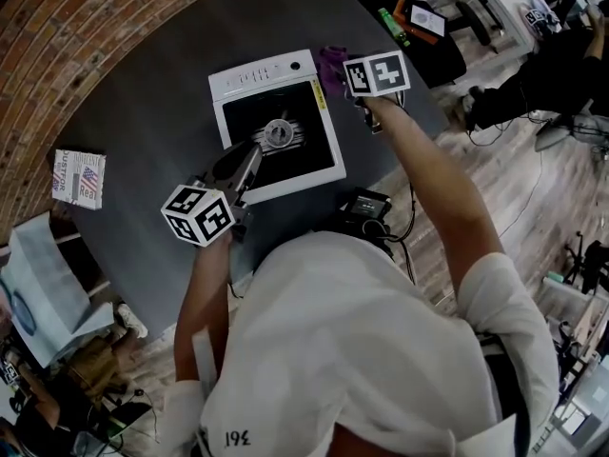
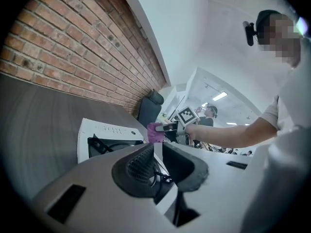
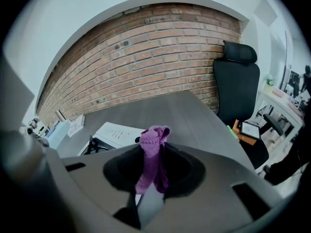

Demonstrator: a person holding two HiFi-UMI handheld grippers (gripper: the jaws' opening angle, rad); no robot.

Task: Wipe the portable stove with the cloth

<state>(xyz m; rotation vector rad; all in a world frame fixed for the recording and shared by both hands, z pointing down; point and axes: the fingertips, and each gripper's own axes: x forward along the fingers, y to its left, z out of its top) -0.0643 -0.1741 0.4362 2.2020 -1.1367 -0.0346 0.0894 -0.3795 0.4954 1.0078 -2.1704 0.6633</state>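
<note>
Pinched upright between the pressed-together jaws of the right gripper (image 3: 154,166): the purple cloth (image 3: 152,139), bunched tip poking past the pads (tail hanging below). Held at the far right corner of the white portable stove (image 1: 262,69) on the dark table (image 1: 143,131). Left gripper (image 2: 156,163) over the stove's near left edge, jaws parted, nothing gripped between them.

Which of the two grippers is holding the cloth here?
The right gripper: its jaws are shut on the purple cloth, by the far corner of the stove. The left gripper has no cloth and sits at the stove's near corner.
</note>
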